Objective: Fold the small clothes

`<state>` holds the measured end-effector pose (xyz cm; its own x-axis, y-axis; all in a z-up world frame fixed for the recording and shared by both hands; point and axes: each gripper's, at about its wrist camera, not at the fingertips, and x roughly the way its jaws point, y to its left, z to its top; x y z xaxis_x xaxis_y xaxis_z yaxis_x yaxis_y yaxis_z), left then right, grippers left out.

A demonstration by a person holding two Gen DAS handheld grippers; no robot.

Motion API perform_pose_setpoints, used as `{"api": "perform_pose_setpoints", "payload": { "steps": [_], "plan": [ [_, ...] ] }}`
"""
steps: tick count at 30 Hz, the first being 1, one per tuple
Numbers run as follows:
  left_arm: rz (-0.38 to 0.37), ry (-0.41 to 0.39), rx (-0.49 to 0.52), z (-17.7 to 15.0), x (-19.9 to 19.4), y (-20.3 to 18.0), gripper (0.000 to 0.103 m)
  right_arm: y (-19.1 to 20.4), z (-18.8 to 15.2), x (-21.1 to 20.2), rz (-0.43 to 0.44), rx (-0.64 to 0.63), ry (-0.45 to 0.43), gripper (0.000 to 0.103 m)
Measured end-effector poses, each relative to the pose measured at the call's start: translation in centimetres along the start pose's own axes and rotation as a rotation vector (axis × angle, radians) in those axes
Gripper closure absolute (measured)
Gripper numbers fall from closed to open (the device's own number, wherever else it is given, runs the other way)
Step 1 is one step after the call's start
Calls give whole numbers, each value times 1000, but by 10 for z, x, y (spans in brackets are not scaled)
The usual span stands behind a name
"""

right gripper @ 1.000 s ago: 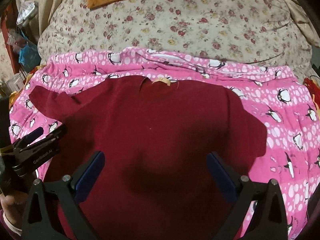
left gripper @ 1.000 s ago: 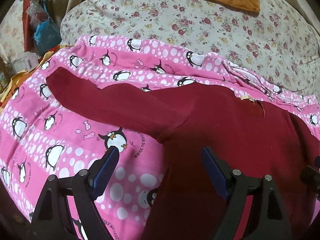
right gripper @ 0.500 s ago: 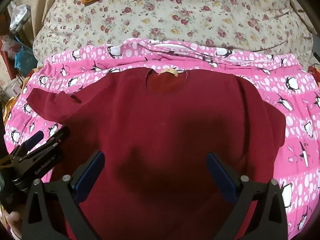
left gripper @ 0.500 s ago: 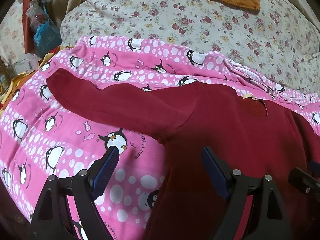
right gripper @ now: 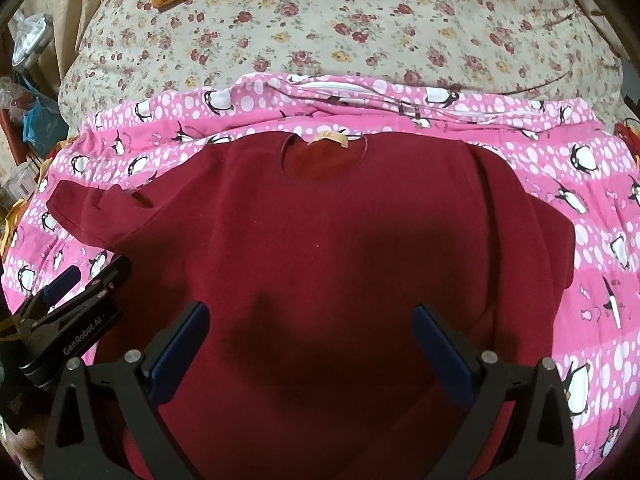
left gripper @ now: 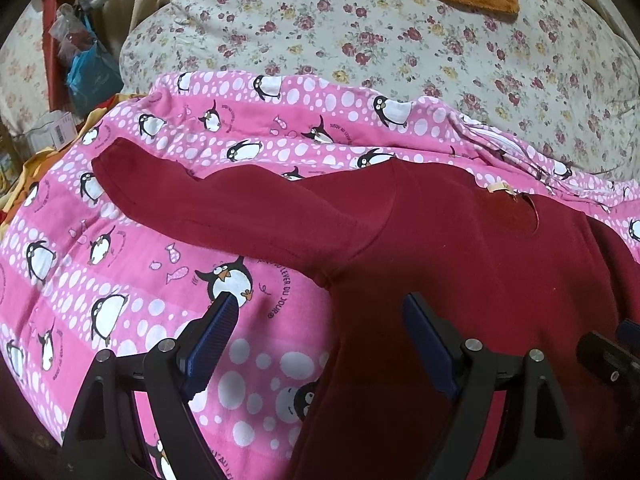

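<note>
On the far left, a blue plastic bag (left gripper: 94,76) sits beside the bed. Next, a pink penguin-print blanket (left gripper: 120,280) covers the bed, with a floral quilt (left gripper: 400,60) behind it. A dark red sweater (right gripper: 320,260) lies flat on the blanket, neck away from the cameras, 1 sleeve (left gripper: 224,208) stretched out to the left. The left gripper (left gripper: 320,344) hovers over the sweater's left edge, fingers (left gripper: 216,332) spread wide, grasping nothing. The right gripper (right gripper: 312,352) hovers above the sweater's middle, its fingers (right gripper: 440,352) likewise released and empty.
</note>
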<state>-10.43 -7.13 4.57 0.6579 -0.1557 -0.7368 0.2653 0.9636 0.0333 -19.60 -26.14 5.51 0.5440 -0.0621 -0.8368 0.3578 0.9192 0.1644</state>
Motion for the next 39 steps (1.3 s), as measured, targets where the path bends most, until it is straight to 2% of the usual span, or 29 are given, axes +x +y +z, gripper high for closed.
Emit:
{"api": "perform_pose_setpoints", "payload": {
  "steps": [39],
  "plan": [
    [18, -25, 22, 0, -4, -4, 36, 0, -1, 2, -15, 1, -2, 0]
  ]
}}
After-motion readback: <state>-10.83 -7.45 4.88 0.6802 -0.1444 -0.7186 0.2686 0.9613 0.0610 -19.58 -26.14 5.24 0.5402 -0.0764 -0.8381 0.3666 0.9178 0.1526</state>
